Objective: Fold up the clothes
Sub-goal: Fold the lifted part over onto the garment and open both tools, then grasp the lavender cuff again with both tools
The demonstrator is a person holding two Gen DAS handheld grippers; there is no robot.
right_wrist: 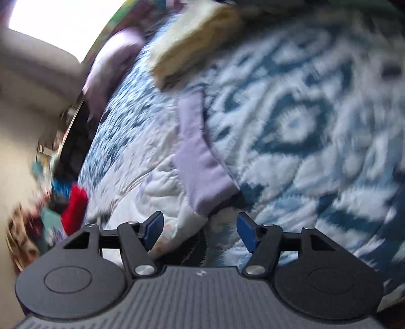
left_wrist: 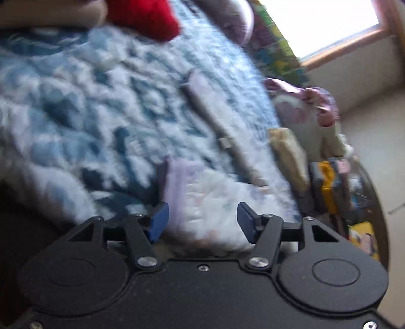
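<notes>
A small white printed garment with lilac cuffs (left_wrist: pixel 215 192) lies on a blue and white patterned bedspread (left_wrist: pixel 76 106). My left gripper (left_wrist: pixel 202 222) is open right over the garment's near edge, with its lilac band (left_wrist: pixel 177 182) beside the left finger. In the right wrist view the same garment (right_wrist: pixel 157 192) lies with a lilac sleeve (right_wrist: pixel 200 162) running toward my right gripper (right_wrist: pixel 200 231), which is open with the sleeve end just ahead of the jaws. Both views are blurred.
A red cloth (left_wrist: pixel 149 17) and a grey pillow lie at the far side of the bed. A pile of clothes and toys (left_wrist: pixel 311 111) sits beside the bed edge. A yellowish folded cloth (right_wrist: pixel 195 40) and a lilac item (right_wrist: pixel 111 65) lie further up the bedspread (right_wrist: pixel 303 121).
</notes>
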